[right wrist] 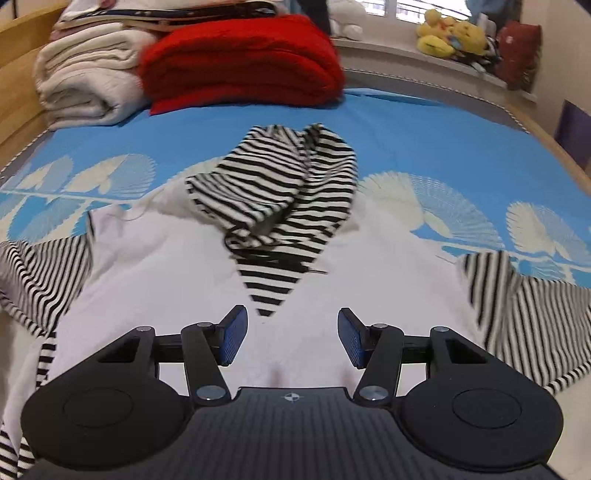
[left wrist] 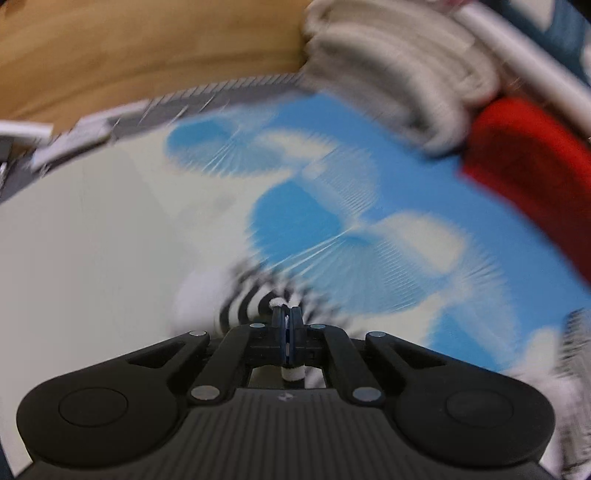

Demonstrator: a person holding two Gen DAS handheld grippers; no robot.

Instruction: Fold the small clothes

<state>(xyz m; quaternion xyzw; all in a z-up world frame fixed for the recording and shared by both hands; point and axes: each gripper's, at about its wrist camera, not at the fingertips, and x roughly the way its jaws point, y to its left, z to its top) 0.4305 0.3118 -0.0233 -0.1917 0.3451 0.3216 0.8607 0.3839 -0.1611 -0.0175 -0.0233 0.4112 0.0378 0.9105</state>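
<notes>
A small white top (right wrist: 177,280) with a black-and-white striped hood (right wrist: 280,192) and striped sleeves (right wrist: 524,317) lies spread on a blue patterned bedsheet (right wrist: 406,125). My right gripper (right wrist: 291,332) hangs open just above the white chest area, below the tip of the striped V, with nothing between its blue pads (right wrist: 232,336). The left wrist view is blurred. In it my left gripper (left wrist: 287,308) is shut on a bunched bit of the top's white fabric, with striped cloth (left wrist: 251,299) just beyond the fingertips.
A folded red blanket (right wrist: 240,59) and a folded cream blanket (right wrist: 85,81) sit at the far end of the bed. Wooden bed frame (right wrist: 22,37) runs along the left. Yellow plush toys (right wrist: 450,35) rest on the window ledge at the far right.
</notes>
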